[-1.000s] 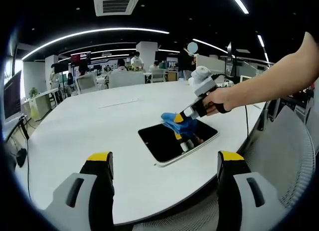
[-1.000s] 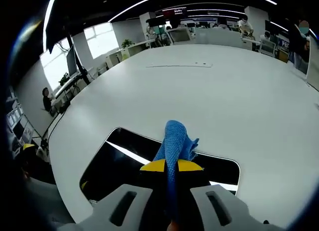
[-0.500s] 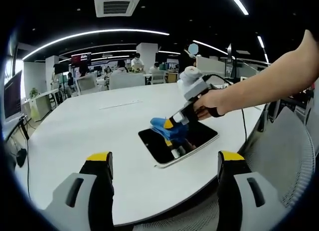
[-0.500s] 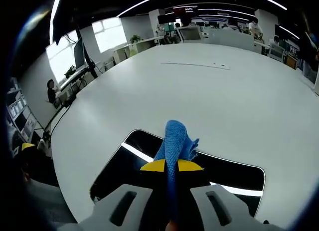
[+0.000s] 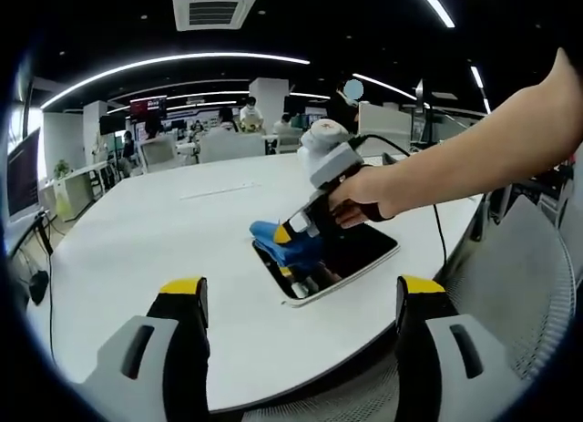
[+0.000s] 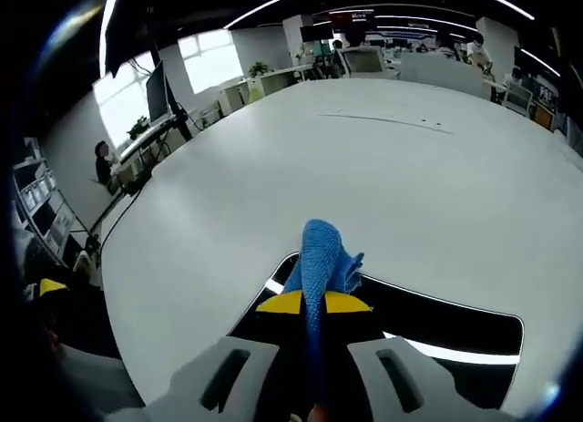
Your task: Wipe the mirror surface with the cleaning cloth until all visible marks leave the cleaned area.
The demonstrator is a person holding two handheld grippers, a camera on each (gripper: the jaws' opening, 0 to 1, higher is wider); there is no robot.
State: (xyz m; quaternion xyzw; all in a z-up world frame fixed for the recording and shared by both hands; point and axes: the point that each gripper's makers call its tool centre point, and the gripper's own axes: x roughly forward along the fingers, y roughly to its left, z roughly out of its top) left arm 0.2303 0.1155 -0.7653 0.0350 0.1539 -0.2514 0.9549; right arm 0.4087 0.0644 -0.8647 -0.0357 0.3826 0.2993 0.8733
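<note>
A dark rectangular mirror (image 5: 351, 252) with a pale rim lies flat on the white table (image 5: 155, 231). A person's hand holds my right gripper (image 5: 285, 231), shut on a blue cleaning cloth (image 5: 278, 241) that presses on the mirror's left end. In the right gripper view the blue cloth (image 6: 321, 262) stands between the yellow-tipped jaws of my right gripper (image 6: 312, 303), over the mirror (image 6: 437, 322) near its left corner. My left gripper (image 5: 301, 290) hovers open over the table's near edge, well short of the mirror, with nothing between its jaws.
A thin strip (image 6: 387, 121) lies far out on the big white table. A mesh chair (image 5: 519, 276) stands at the table's right edge. Desks, monitors and seated people (image 5: 219, 121) fill the office behind. A cable (image 5: 437, 235) trails from the right gripper.
My right gripper has slid the blue cloth across the mirror from its far right part to its left end. The left gripper has stayed still and open.
</note>
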